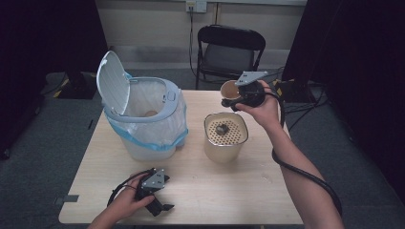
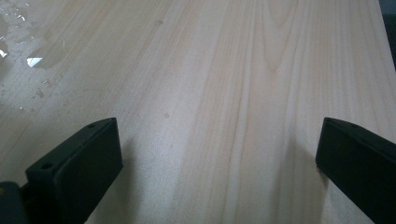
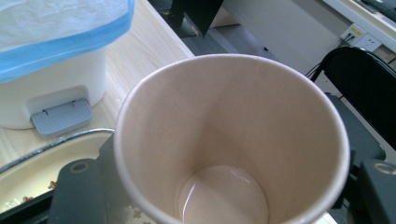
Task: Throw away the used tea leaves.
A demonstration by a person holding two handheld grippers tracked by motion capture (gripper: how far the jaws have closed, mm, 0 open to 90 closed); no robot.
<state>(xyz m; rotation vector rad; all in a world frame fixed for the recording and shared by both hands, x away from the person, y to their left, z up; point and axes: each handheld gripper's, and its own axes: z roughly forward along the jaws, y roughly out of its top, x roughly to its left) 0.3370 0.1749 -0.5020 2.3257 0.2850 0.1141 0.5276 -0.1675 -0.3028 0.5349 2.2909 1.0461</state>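
Left gripper [image 1: 154, 193], near edge of the wooden table [image 1: 229, 191]: jaws set wide apart with nothing between them, resting low over bare wood. Ahead of the jaws the tabletop runs clear; small water drops [image 2: 35, 60] lie ahead and to the left of the left jaw, and the table's edge shows far ahead to the right.

Right gripper [image 1: 239, 98], raised above the far right part of the table: jaws clamped on a paper cup [image 3: 231, 140], one on each side of its wall. The cup's mouth faces the gripper's camera, and a thin film of pale liquid [image 3: 224, 200] lies on its bottom.

Below and left of the right jaws: a cream enamel container [image 1: 224, 138] with a perforated insert on which a small dark lump [image 1: 221, 129] sits.

Beyond the left jaw of the right gripper: a white pedal bin [image 1: 143, 114] with grey pedal [image 3: 60, 116], lid [image 1: 112, 83] tipped up, lined with a blue-edged bag; a small tan object [image 1: 151, 113] lies inside.

Past the table's far edge: a black folding chair [image 1: 229, 50] and a wall socket [image 3: 362, 39].
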